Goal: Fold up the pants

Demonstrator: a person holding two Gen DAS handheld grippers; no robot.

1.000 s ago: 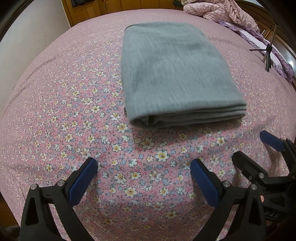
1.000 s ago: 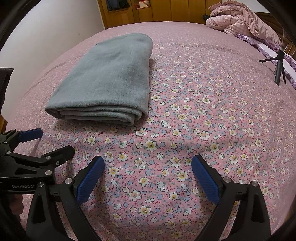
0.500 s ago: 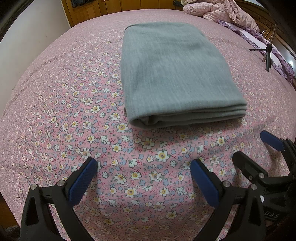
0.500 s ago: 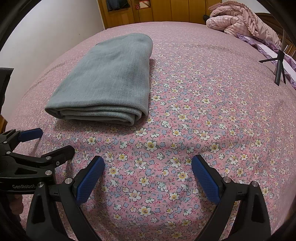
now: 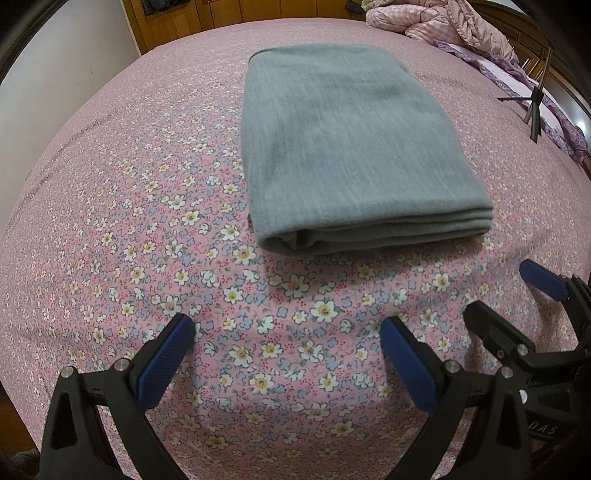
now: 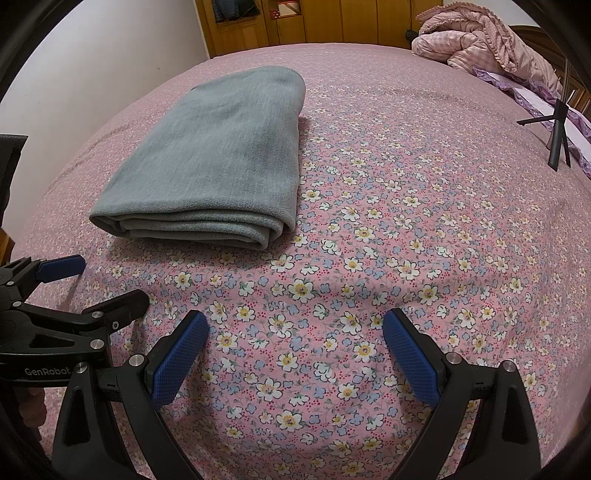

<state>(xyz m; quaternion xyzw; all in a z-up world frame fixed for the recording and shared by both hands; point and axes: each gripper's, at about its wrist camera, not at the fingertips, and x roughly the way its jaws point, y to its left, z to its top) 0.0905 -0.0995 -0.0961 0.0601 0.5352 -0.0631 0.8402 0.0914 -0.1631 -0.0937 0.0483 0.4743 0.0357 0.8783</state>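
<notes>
The grey pants (image 5: 343, 147) lie folded into a thick rectangle on the pink floral bedsheet (image 5: 147, 229), stacked edges facing me. In the right wrist view the same pants (image 6: 218, 166) sit to the upper left. My left gripper (image 5: 288, 354) hovers open over bare sheet, short of the pants' near edge, nothing between its blue pads. My right gripper (image 6: 295, 350) is likewise open and empty, to the right of the pants. Each view shows the other gripper at its side: the right gripper (image 5: 517, 306) and the left gripper (image 6: 99, 284), both with jaws apart.
A crumpled pink quilt (image 6: 484, 48) lies at the far right of the bed. A small black tripod (image 6: 557, 133) stands near the right edge. Wooden cabinets (image 6: 295, 22) line the far wall; a white wall (image 6: 92, 74) runs along the left.
</notes>
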